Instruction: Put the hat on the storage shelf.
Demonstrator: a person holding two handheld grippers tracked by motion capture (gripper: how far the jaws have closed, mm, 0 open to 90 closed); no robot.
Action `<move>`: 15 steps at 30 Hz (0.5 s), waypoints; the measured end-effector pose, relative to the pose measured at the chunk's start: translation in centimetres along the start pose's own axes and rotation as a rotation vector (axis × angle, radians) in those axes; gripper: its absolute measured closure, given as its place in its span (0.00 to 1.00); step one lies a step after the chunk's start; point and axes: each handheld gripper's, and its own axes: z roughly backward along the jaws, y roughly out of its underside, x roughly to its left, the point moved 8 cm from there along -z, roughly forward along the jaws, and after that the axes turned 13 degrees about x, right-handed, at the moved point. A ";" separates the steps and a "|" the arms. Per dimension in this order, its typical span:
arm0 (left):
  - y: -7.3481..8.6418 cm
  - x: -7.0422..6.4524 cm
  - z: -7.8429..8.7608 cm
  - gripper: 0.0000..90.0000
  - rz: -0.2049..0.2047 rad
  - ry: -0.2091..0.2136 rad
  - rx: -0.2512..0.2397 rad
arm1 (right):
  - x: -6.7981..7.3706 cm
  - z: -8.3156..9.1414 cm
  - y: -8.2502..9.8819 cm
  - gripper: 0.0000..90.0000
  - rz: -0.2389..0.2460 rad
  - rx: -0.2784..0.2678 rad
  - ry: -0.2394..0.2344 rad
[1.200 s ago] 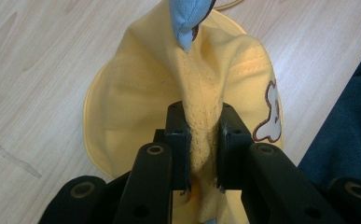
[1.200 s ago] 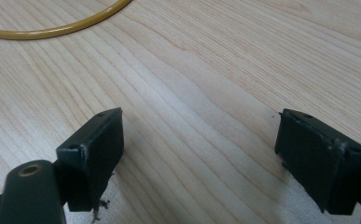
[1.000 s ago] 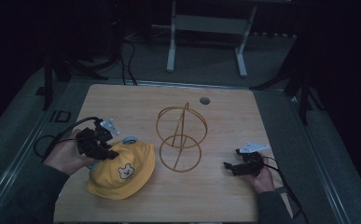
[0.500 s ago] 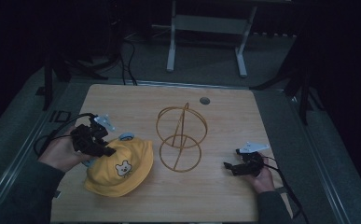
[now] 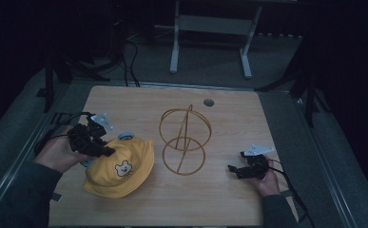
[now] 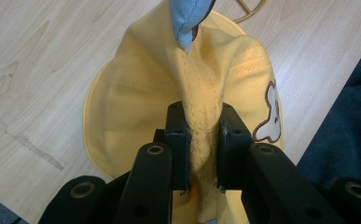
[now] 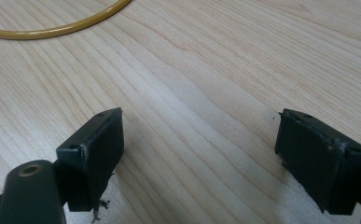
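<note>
- Left gripper (image 6: 199,140) clamped on hat (image 5: 124,166) fold; hat now dragged slightly left, lifting off table (image 5: 229,199).
- Right gripper (image 7: 199,158) released, idle near wire stand (image 5: 185,140).

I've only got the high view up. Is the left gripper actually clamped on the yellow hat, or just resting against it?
Observer: Clamped. In the left gripper view the left gripper has both jaws pinching a raised fold of the yellow hat.
Operator: And the right one, is it holding anything?
Observer: No. The right gripper has its jaws wide apart over bare table, with nothing between them.
Operator: Is it near the wire stand?
Observer: A curve of the wire stand runs across the top left corner of the right gripper view, apart from the jaws.
</note>
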 end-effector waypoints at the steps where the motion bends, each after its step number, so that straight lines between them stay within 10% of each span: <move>1: 0.0 0.0 0.1 0.86 0.000 0.000 0.000 | 0.0 0.0 0.0 0.17 0.000 0.000 0.000; 15: 0.0 0.7 1.4 0.86 0.014 -0.003 -0.033 | 0.0 0.0 0.0 0.17 0.003 0.000 -0.001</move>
